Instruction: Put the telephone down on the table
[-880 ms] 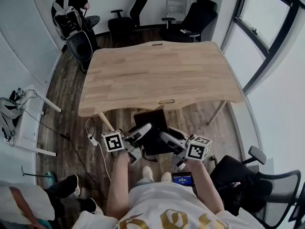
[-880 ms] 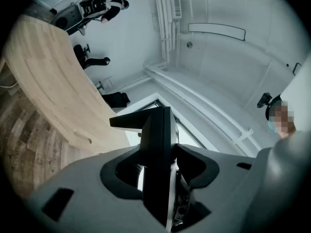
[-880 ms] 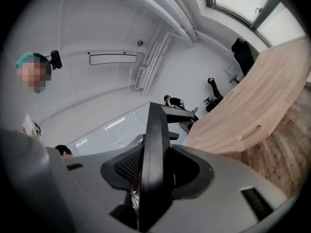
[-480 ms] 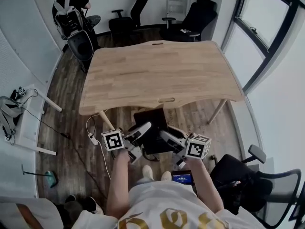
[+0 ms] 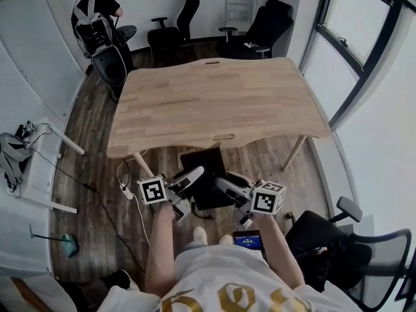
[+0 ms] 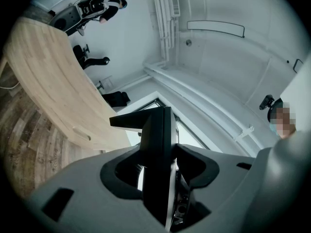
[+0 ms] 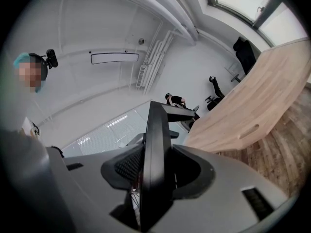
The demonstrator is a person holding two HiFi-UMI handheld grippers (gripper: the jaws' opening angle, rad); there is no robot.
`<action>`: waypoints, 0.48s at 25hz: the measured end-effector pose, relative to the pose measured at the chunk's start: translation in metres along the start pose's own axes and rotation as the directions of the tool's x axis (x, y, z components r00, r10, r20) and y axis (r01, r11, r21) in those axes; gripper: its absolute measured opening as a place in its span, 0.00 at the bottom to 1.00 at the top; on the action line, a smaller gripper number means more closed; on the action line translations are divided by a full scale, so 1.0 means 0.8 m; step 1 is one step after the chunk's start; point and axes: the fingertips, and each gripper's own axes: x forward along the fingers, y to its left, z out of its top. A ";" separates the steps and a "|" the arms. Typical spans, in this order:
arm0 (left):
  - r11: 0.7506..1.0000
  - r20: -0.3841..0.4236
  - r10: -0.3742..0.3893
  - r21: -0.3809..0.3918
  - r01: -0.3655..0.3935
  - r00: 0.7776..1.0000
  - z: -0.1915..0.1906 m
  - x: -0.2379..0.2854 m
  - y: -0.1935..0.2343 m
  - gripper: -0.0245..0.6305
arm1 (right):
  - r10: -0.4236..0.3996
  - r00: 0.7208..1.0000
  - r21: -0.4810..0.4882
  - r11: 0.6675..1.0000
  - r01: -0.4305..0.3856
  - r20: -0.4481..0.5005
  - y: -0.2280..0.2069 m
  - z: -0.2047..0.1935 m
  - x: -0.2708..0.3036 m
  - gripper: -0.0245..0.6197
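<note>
Just short of the worktop's near edge, above the wooden floor, the black telephone hangs in the air. The left hand-held gripper clamps its left side and the right hand-held gripper its right side. Office chairs stand beyond the far edge.

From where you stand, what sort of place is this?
Most likely an office or a meeting room. A large wooden table stands in the middle, black swivel chairs line the far wall, and a tall window fills the right side.
</note>
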 end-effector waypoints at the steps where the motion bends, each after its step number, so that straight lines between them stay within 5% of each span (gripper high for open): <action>1: 1.000 0.003 -0.003 0.000 0.003 1.000 -0.003 0.003 -0.001 0.34 | 0.000 1.000 -0.003 1.000 0.000 -0.002 -0.001 0.000 -0.004 0.30; 12: 1.000 0.007 -0.002 -0.017 0.003 1.000 -0.012 0.023 0.008 0.34 | 0.005 1.000 0.010 1.000 -0.004 -0.022 -0.021 0.003 -0.016 0.30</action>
